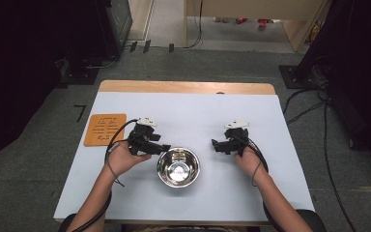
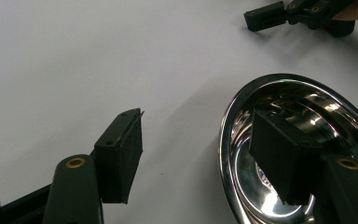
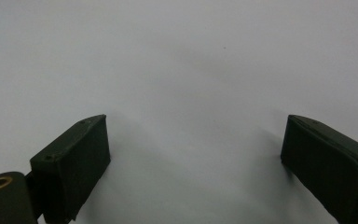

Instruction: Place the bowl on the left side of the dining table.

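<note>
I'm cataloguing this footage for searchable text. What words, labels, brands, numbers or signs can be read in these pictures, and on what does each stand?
Nothing can be read.
Orange mat: dark printed marks in rows, too small and blurred to read.
Steel bowl: faint marks at its bottom, lost in reflections.
Floor left of the table: a black tape mark, an angle, no letter or number.

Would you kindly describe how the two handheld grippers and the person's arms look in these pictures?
Both the left gripper and the right gripper are black, each topped by a pale three-cornered plate. Their jaws end in flat, rectangular black pads, with brass-coloured rivets at the joints. A thin black cable trails from each along the forearm. The forearms are bare, with no sleeves visible.
</note>
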Available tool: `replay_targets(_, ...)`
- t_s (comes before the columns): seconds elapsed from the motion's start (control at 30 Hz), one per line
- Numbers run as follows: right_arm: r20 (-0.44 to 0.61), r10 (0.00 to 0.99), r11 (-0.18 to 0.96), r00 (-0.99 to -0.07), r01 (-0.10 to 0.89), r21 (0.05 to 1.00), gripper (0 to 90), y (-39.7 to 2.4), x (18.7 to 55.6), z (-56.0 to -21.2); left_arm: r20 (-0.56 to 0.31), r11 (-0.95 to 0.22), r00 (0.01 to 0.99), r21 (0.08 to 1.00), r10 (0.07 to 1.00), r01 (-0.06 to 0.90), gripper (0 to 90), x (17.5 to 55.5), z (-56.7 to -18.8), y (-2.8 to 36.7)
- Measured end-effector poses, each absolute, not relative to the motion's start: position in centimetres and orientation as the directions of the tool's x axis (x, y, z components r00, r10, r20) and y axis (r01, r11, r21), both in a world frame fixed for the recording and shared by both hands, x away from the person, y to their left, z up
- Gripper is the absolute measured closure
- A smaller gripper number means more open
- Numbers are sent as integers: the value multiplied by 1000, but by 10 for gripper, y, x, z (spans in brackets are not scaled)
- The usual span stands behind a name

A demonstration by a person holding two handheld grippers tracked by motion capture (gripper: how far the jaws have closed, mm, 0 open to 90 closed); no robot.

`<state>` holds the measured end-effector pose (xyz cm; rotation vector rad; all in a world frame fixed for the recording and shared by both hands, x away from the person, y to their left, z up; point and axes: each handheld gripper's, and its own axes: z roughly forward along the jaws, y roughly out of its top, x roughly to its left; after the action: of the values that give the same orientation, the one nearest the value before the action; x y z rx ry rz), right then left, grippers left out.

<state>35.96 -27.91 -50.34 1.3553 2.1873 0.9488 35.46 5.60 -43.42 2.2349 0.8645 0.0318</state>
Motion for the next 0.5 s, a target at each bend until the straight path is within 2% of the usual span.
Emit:
replay_targets(0.13, 19, 892, 301, -452, 623, 722, 75, -279, 360, -503, -223, -516, 780, 640, 585, 570, 392, 353, -436, 54)
replay_targets(0.5, 17, 892, 302, -452, 622, 723, 75, -279, 360, -503, -240, -528, 787, 627, 569, 573, 410, 351, -441, 48)
